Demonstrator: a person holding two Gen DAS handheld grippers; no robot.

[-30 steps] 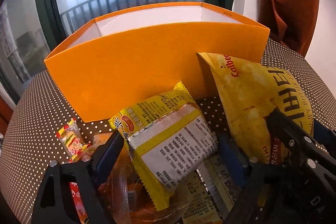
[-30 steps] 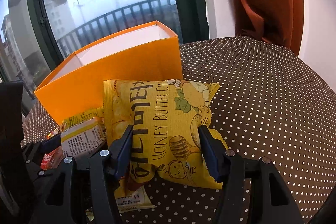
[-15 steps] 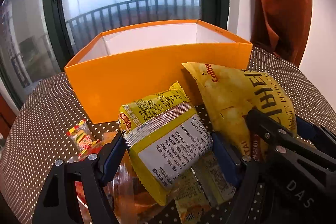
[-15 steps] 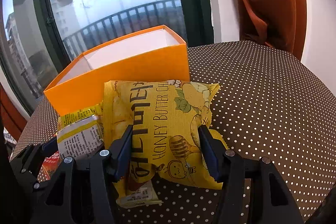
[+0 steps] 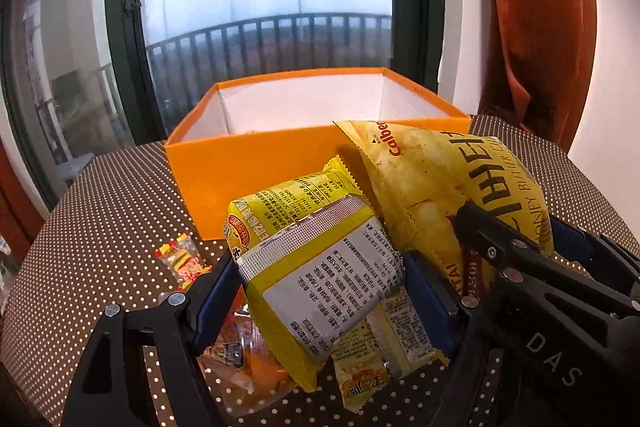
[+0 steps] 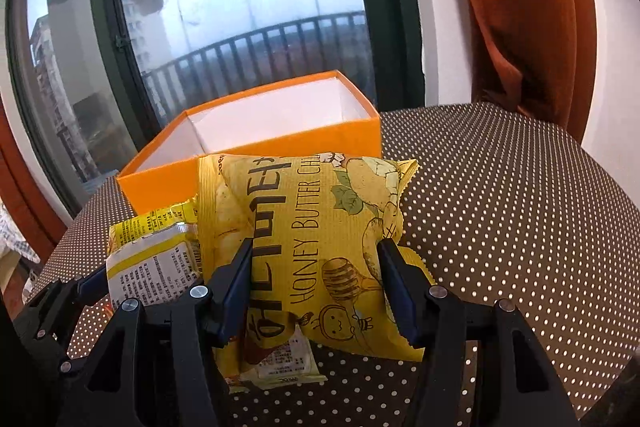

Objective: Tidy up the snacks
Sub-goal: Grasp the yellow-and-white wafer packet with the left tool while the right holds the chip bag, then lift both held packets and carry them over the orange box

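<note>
Left claw: the left gripper (image 5: pixel 320 287) is clamped across the width of the yellow noodle pack (image 5: pixel 320 267); both blue pads press its sides, and the jaws have just narrowed onto it.
Left load: the pack sits raised between the fingers, above the loose sachets (image 5: pixel 384 339) and an orange wrapper (image 5: pixel 240 355) lying beneath the claw.
Right claw: the right gripper (image 6: pixel 316 291) is closed on the honey butter chip bag (image 6: pixel 320 227), 1 pad dug into each side of its lower half.
Right load: the bag stands just ahead of the fingers, its top edge in front of the near wall of the box.
Handling, chip bag: likely very light, air-filled and glossy; it will squash and could slide or burst under a hard squeeze. A hold low on the body or at a crimped seam seems safest.
Handling, noodle pack: probably light but firmer, with brittle contents; a grip across the middle, as now, looks sound.
Ahead of both claws: the orange box (image 5: pixel 248 163), open-topped with a white inside, stands beyond the 2 packets.
Off to the left claw's left: a small candy packet (image 5: pixel 182 259) lies on the dotted tablecloth (image 5: pixel 100 207).
Step in hand: probably carrying both packets towards the box.
</note>
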